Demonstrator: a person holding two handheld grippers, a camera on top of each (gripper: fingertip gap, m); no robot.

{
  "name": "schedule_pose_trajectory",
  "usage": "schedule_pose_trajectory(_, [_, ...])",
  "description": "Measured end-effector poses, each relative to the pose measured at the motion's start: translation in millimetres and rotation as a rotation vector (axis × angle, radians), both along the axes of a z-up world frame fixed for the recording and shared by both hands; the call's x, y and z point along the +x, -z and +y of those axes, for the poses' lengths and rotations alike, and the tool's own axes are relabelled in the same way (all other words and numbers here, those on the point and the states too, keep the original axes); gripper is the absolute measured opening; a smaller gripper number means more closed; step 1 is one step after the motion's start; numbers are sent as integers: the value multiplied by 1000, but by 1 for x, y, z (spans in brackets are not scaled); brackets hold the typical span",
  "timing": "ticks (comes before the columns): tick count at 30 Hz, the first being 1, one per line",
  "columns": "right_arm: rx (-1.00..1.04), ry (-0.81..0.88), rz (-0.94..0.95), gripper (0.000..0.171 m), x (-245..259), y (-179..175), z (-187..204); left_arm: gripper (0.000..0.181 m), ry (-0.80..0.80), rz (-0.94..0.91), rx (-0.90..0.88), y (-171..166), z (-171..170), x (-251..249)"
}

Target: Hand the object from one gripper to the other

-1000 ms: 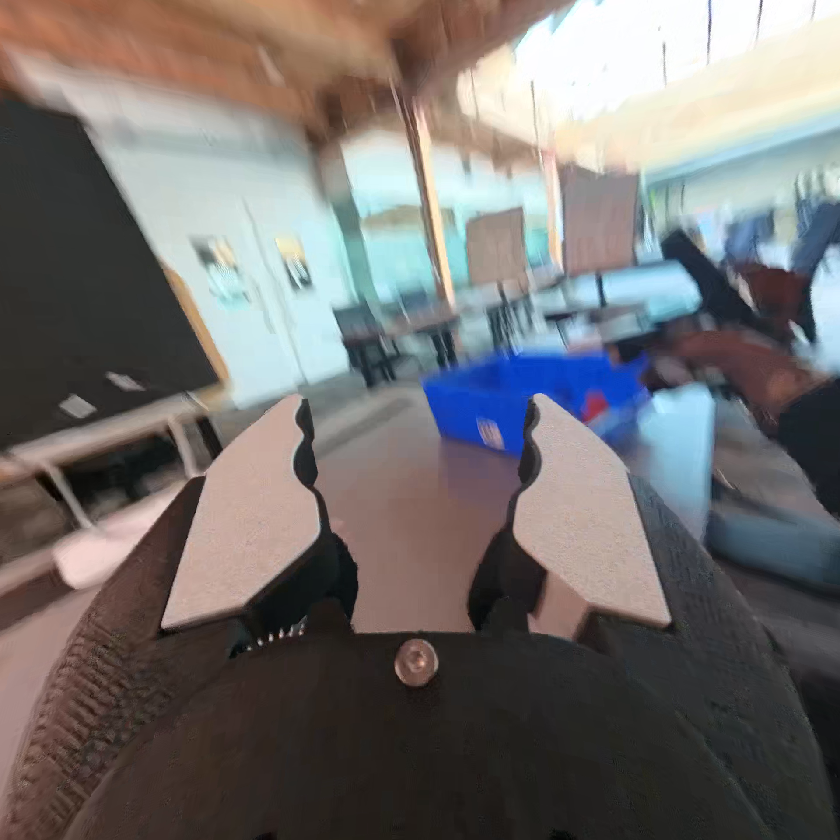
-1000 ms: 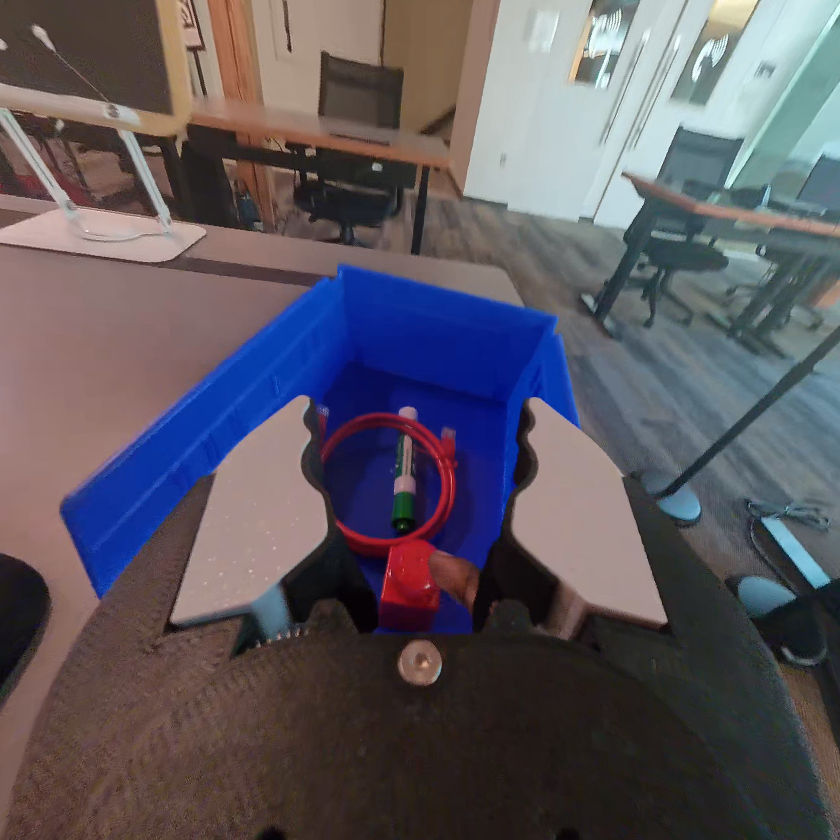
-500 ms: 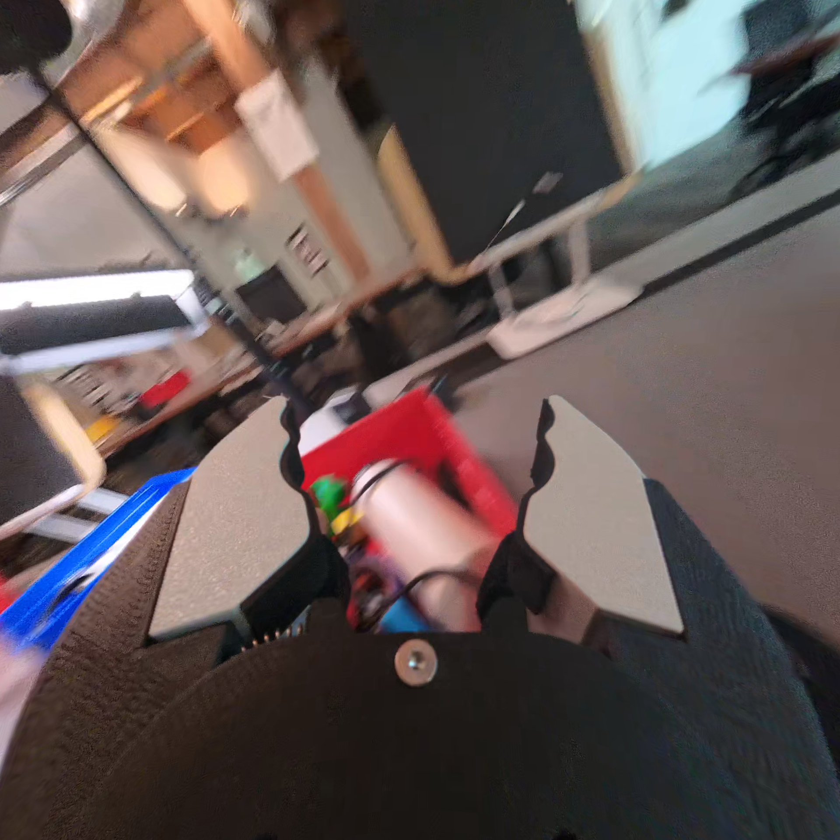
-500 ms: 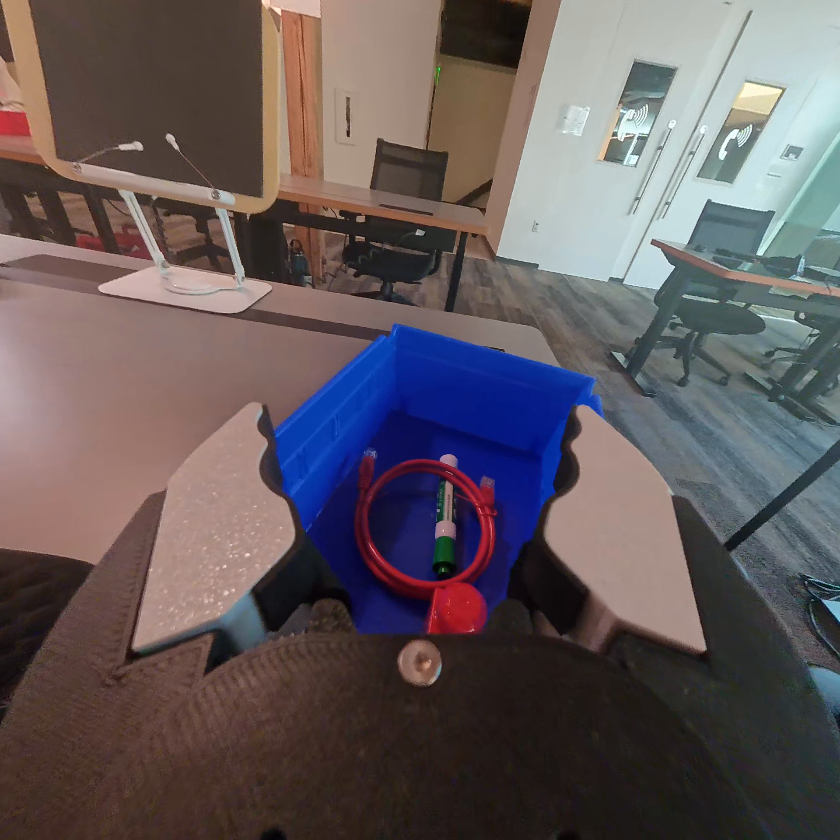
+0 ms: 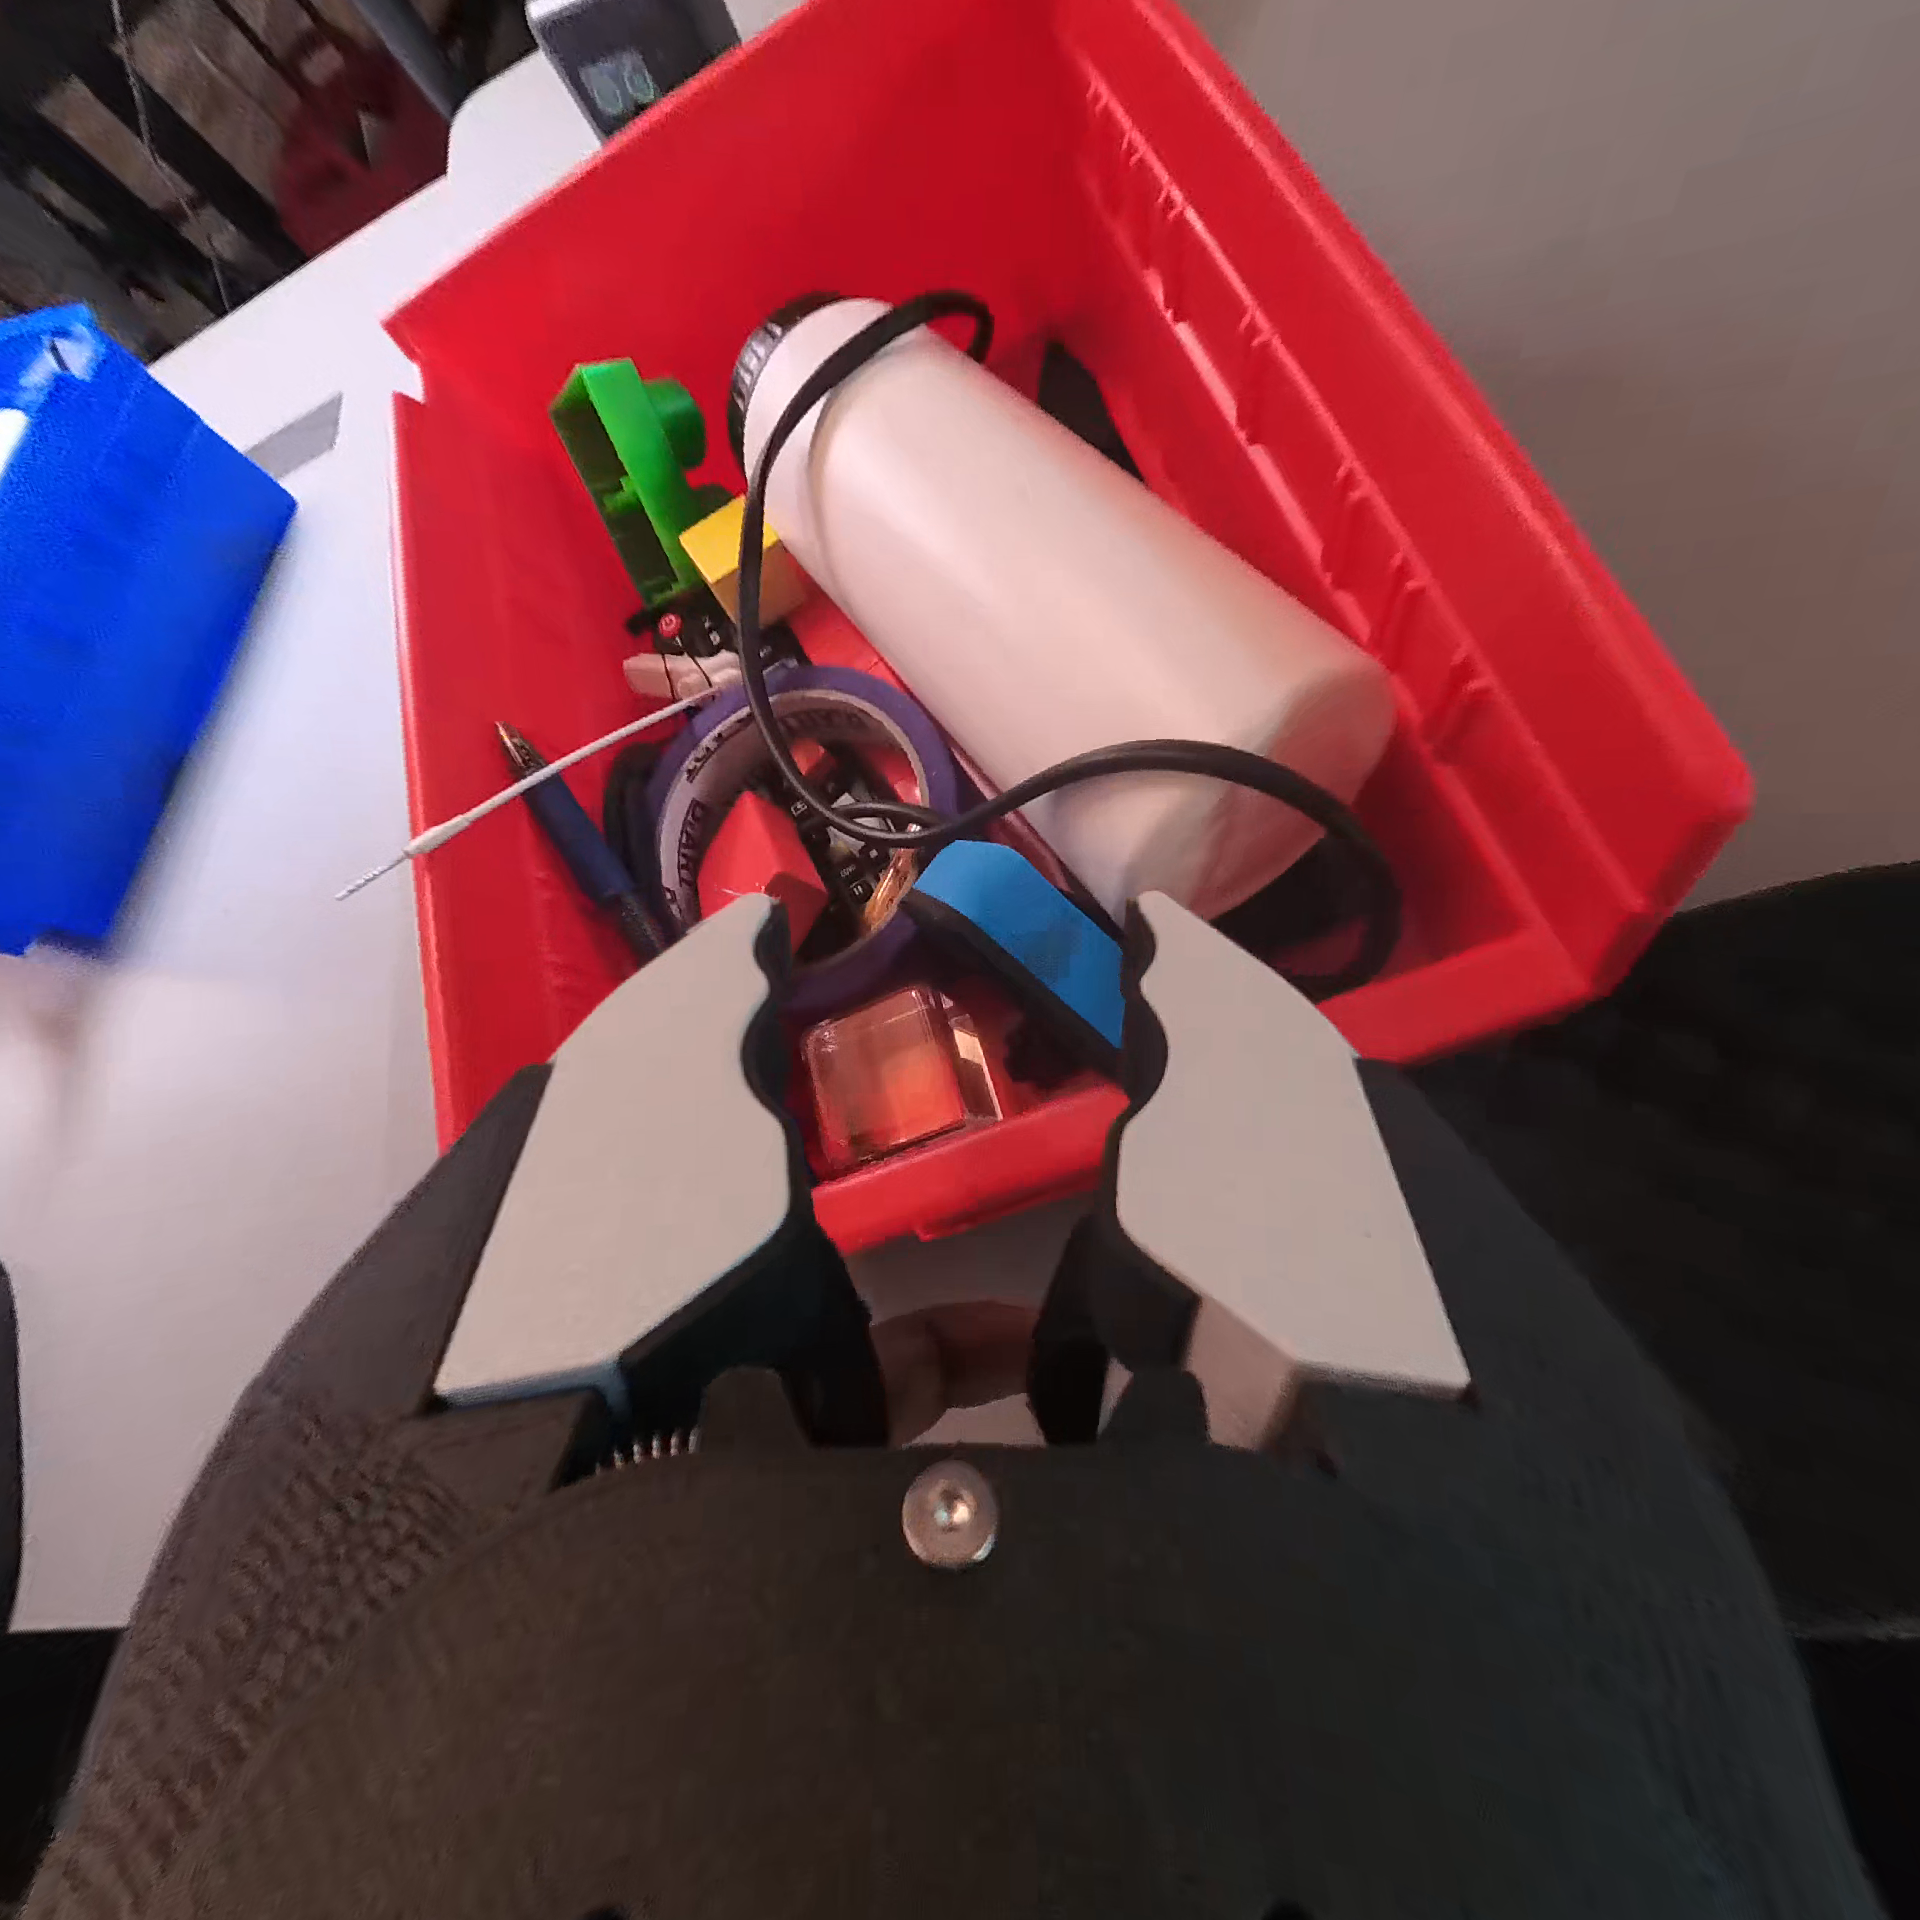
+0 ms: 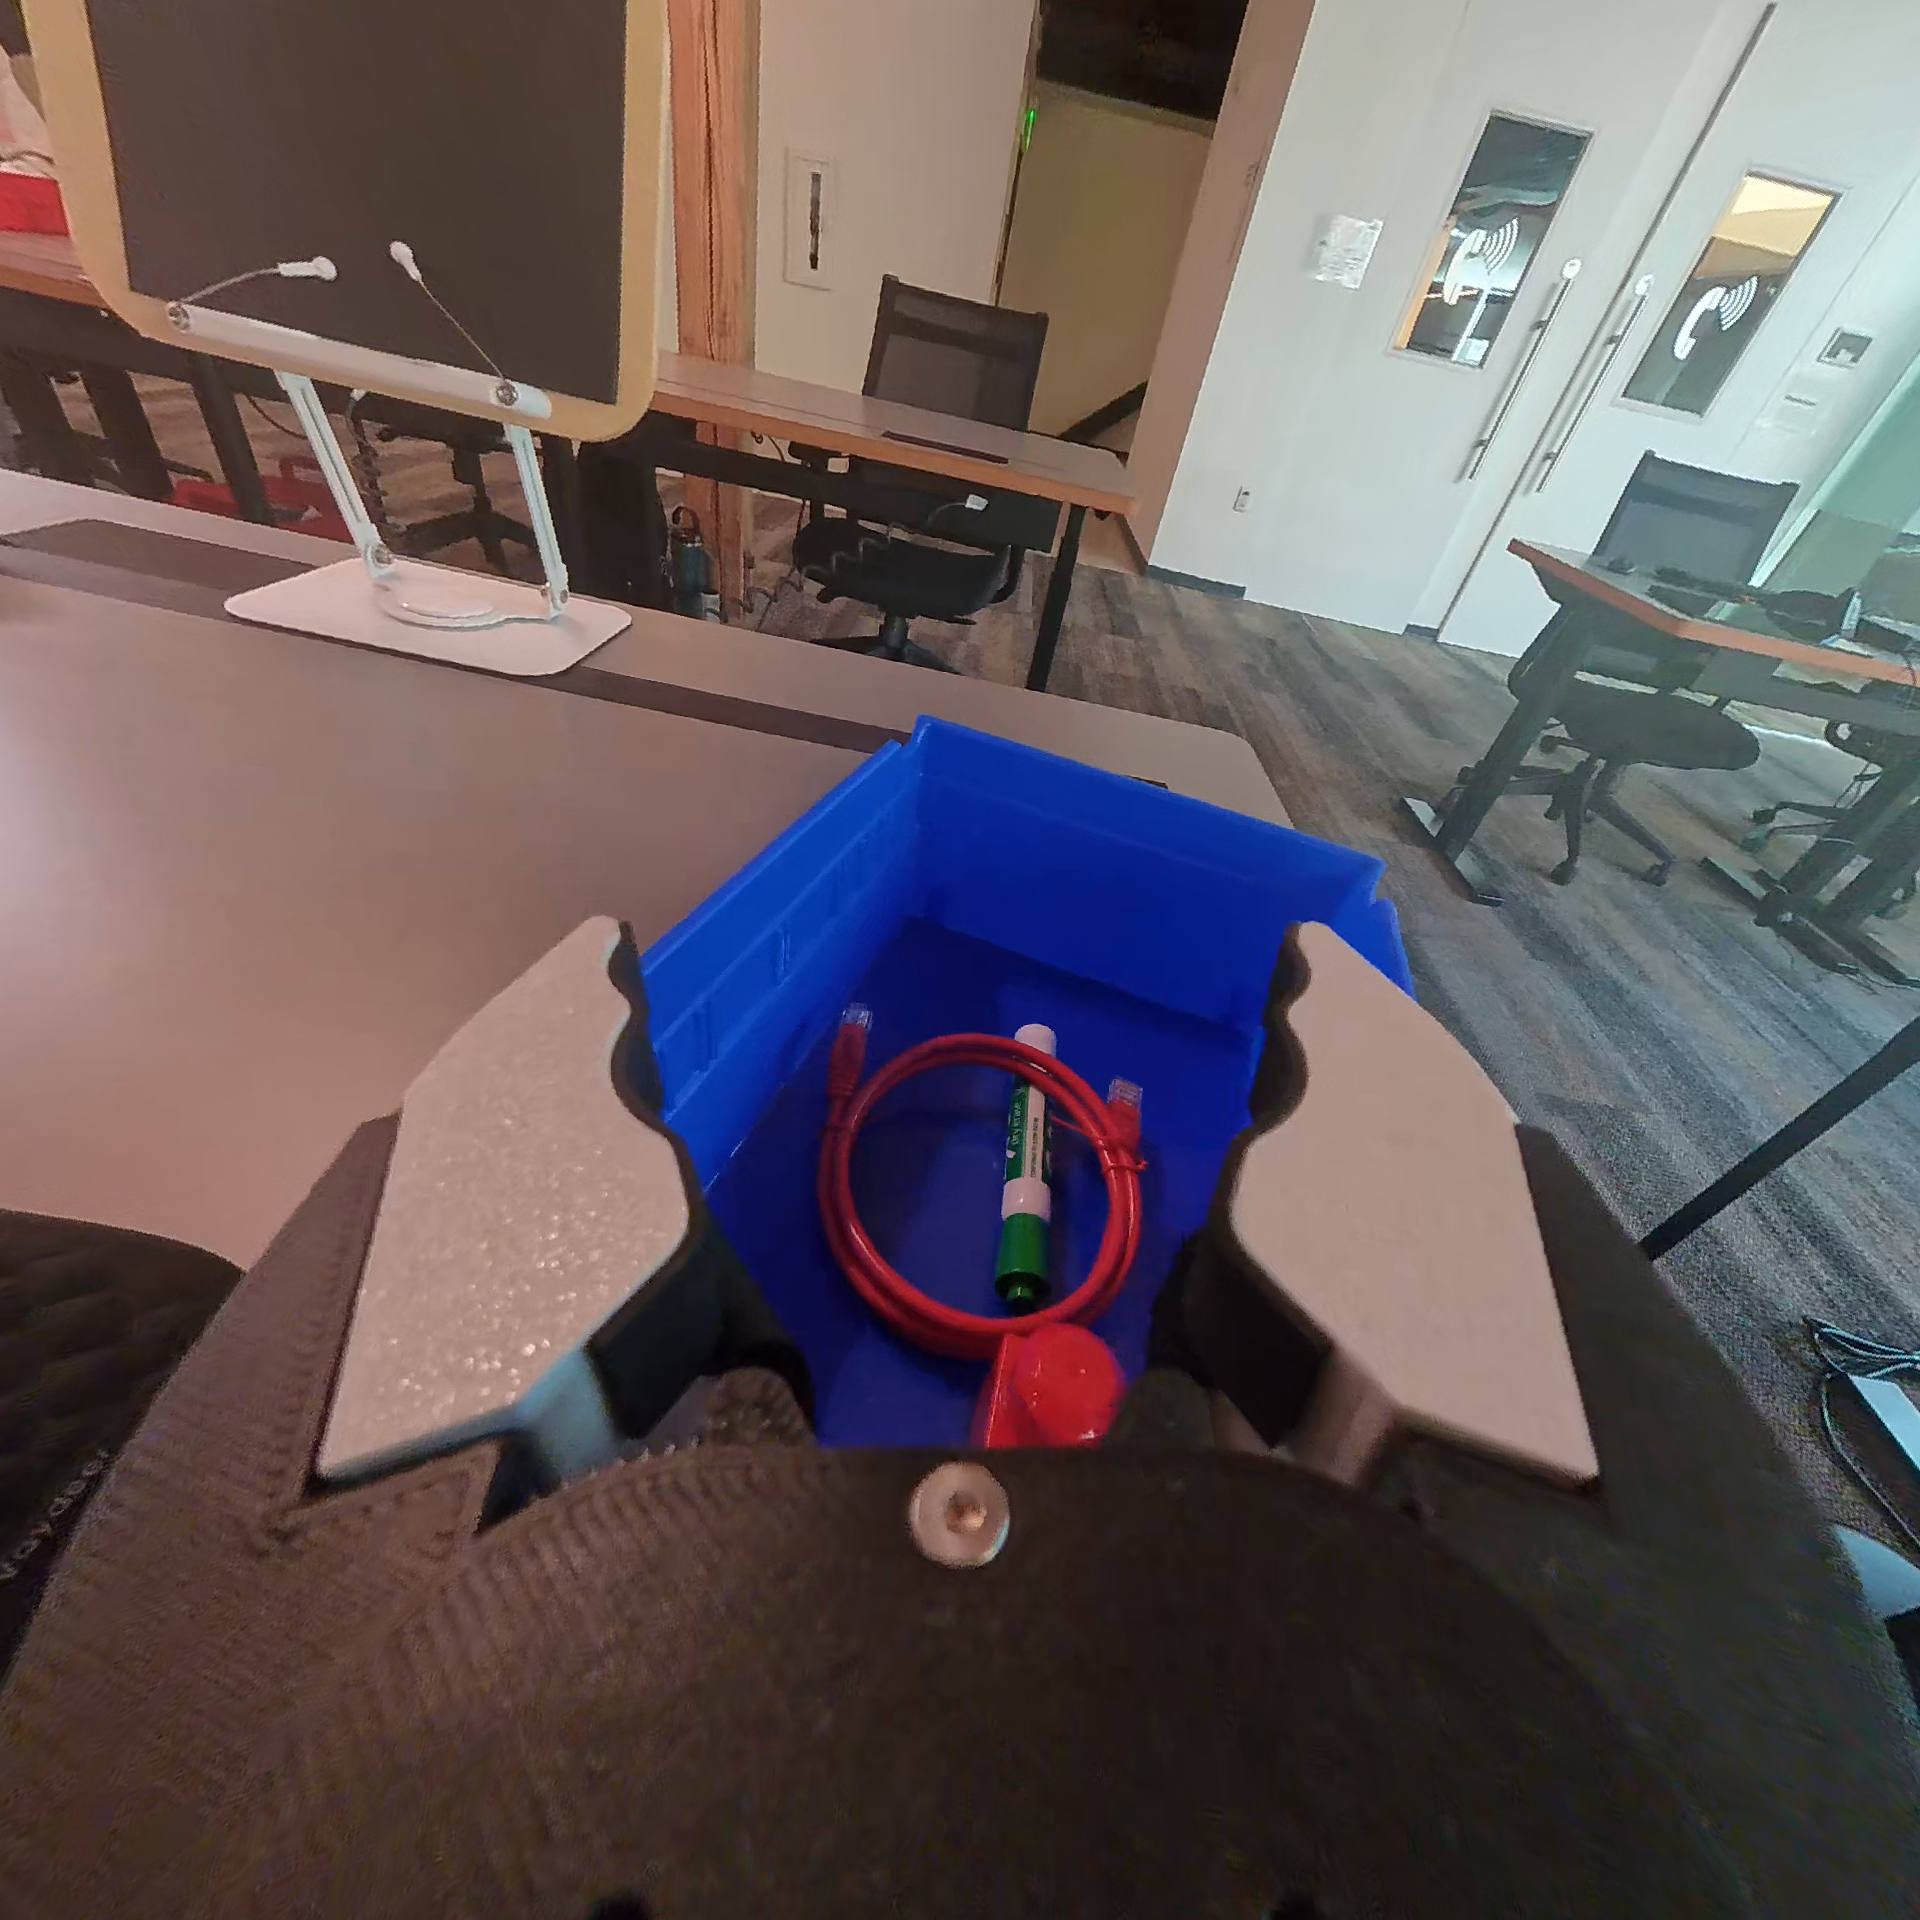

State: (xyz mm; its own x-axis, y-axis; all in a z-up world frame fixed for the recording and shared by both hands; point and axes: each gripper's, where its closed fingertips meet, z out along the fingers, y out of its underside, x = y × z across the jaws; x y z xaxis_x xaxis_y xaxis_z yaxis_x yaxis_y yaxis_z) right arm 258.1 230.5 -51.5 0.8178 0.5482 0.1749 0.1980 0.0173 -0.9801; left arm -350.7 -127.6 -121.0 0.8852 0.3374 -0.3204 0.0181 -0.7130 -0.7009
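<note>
Left tool (image 5: 951, 920) tilts down over the red bin (image 5: 1351, 436), fingers parted around its clutter, gripping nothing. Right tool (image 6: 951, 971) hangs wide and empty above the blue bin (image 6: 1039, 831) holding a red cable (image 6: 883, 1247) and green marker (image 6: 1023, 1174).

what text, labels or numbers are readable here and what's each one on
I won't copy out writing; these things bear it.
Purple tape roll in the red bin: print on its inner ring.
Green marker in the blue bin: label print, small.
Paper sheet on the far wall: too small to read.
</note>
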Motion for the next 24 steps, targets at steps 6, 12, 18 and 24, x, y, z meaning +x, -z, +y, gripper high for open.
schedule_pose_trajectory(6, [-1,4,4,111,2,0,1,51,-6,-135,-28,21,5,0])
schedule_pose_trajectory(12, [-1,7,-40,108,1,5,1,38,26,-182,-34,23,4,5])
schedule_pose_trajectory(18, [26,-10,-38,107,-5,-1,-4,35,72,-86,148,-16,7,7])
schedule_pose_trajectory(24, [126,-162,113,99,-29,-36,-33,34,381,131,715,-123,25,59])
